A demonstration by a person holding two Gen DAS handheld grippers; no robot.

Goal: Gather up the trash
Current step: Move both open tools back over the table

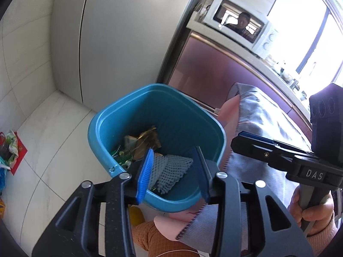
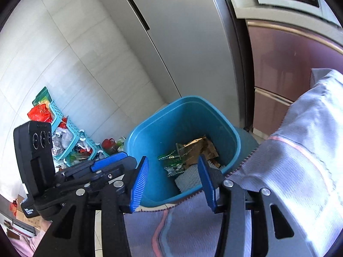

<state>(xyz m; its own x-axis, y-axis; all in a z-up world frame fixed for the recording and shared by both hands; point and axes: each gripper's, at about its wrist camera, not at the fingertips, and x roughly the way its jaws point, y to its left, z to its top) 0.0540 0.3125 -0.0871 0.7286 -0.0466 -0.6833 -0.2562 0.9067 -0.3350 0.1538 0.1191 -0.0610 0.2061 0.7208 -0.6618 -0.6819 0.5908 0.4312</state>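
Observation:
A blue bin [image 1: 171,109] [image 2: 165,124] stands on the floor just below both grippers. Inside it lie a gold wrapper [image 1: 148,141] [image 2: 197,147], green wrappers [image 1: 121,156] [image 2: 171,160] and a white foam net [image 1: 169,171] [image 2: 188,181]. My left gripper [image 1: 173,174] [image 2: 107,165] hovers over the near rim, open, with the foam net seen down in the bin between its blue pads. The right gripper [image 2: 173,182] [image 1: 257,143] hangs beside it over the same rim, open and empty. A hand [image 1: 310,209] holds its handle.
A grey cloth with pink trim [image 1: 261,120] [image 2: 300,160] drapes close to the bin's right side. A tall fridge [image 1: 103,42] and purple cabinet [image 1: 203,64] stand behind. A teal rack of bags [image 2: 70,135] sits by the left wall. An orange trouser leg [image 1: 150,237] is below.

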